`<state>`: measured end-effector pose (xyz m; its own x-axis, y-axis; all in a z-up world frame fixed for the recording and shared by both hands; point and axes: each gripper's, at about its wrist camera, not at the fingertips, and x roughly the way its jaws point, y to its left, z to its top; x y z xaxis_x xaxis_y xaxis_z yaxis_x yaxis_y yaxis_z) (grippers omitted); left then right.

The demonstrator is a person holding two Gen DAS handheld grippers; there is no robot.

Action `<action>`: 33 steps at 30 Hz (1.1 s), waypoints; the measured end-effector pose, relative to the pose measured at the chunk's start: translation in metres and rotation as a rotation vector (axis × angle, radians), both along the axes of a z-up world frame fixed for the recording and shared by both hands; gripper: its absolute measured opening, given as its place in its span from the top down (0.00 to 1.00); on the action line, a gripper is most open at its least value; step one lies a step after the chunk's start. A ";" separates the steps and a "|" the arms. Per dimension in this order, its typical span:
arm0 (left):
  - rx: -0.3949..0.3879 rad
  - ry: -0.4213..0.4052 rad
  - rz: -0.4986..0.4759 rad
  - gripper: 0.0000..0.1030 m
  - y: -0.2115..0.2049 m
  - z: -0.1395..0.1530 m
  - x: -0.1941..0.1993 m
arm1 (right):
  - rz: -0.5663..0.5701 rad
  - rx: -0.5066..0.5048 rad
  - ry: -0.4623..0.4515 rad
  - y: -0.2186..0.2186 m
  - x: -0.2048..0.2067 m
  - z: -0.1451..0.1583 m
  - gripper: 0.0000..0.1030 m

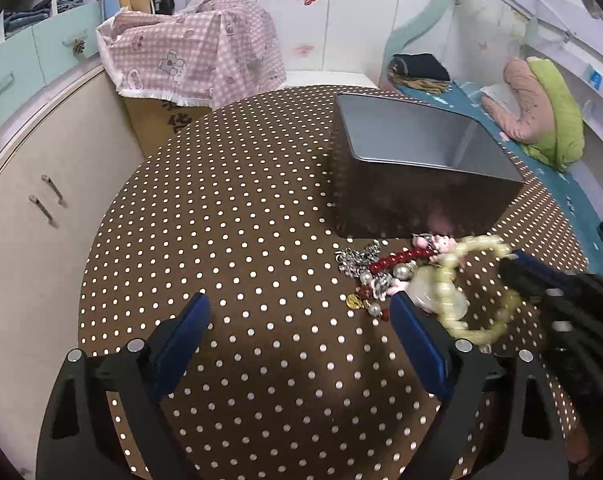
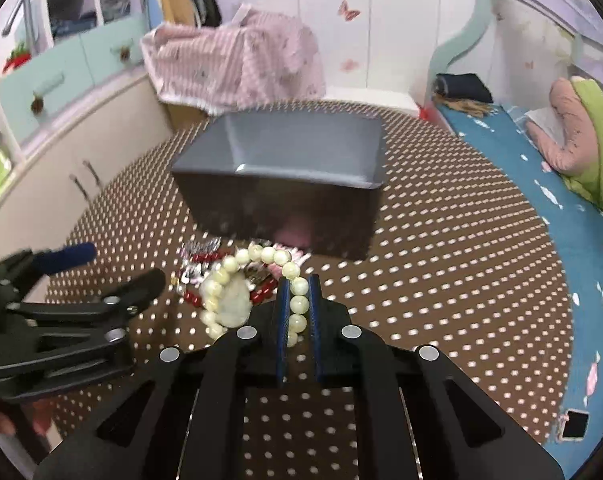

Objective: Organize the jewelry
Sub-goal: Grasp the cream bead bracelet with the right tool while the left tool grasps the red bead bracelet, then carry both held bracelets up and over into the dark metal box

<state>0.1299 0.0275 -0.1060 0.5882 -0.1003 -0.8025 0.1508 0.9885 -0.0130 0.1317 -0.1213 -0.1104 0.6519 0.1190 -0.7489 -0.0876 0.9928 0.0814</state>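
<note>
My right gripper (image 2: 299,285) is shut on a pale cream bead bracelet (image 2: 241,276) and holds it above the jewelry pile; the bracelet also shows in the left wrist view (image 1: 473,280), blurred, with the right gripper (image 1: 517,264) at its right. The pile (image 1: 381,276) of red beads, silver chains and a gold charm lies on the polka-dot table just in front of the grey metal box (image 1: 413,168). The box (image 2: 285,172) is open on top; its inside looks bare. My left gripper (image 1: 301,312) is open and empty, left of the pile; it also shows in the right wrist view (image 2: 113,268).
The brown polka-dot tablecloth (image 1: 221,240) covers a round table. A cream cabinet (image 1: 41,208) stands to the left, a box draped in pink checked cloth (image 1: 193,52) behind, and a bed with blue sheet (image 2: 561,220) to the right.
</note>
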 end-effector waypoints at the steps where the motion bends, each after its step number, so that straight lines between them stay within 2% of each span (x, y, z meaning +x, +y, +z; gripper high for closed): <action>1: 0.001 0.002 0.001 0.18 -0.003 -0.001 0.002 | -0.012 0.005 -0.007 -0.005 -0.002 0.003 0.90; 2: -0.003 0.004 -0.006 0.19 -0.005 -0.002 0.003 | -0.031 0.011 -0.014 -0.012 -0.004 0.006 0.90; 4: -0.002 0.016 -0.025 0.33 -0.012 -0.006 0.007 | -0.060 0.027 -0.023 -0.027 -0.008 0.011 0.90; 6: 0.015 0.039 -0.037 0.40 -0.019 -0.014 0.014 | -0.082 0.029 -0.031 -0.039 -0.009 0.014 0.90; 8: 0.015 0.038 -0.051 0.42 -0.024 -0.017 0.018 | -0.101 0.024 -0.037 -0.047 -0.011 0.016 0.90; 9: 0.026 0.032 -0.061 0.48 -0.027 -0.017 0.019 | -0.104 0.027 -0.038 -0.050 -0.011 0.016 0.90; 10: 0.032 0.027 -0.074 0.66 -0.029 -0.016 0.019 | -0.107 0.032 -0.039 -0.054 -0.012 0.016 0.90; 12: 0.043 0.023 -0.089 0.93 -0.033 -0.014 0.018 | -0.116 0.031 -0.042 -0.062 -0.013 0.017 0.90; 14: 0.032 0.034 -0.091 0.93 -0.033 -0.015 0.019 | -0.123 0.038 -0.043 -0.066 -0.013 0.017 0.90; 17: -0.047 0.056 -0.082 0.93 -0.023 -0.011 0.022 | -0.131 0.044 -0.048 -0.072 -0.015 0.017 0.90; 25: -0.169 0.026 -0.121 0.93 -0.010 0.022 0.009 | -0.129 0.062 -0.058 -0.075 -0.021 0.021 0.90; 33: -0.207 -0.038 -0.161 0.93 -0.015 0.055 -0.004 | -0.121 0.073 -0.103 -0.070 -0.036 0.041 0.90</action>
<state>0.1259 0.0120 -0.0509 0.5802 -0.3552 -0.7329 0.3105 0.9284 -0.2042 0.0960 -0.1918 -0.0697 0.7375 0.0869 -0.6697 0.0201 0.9884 0.1504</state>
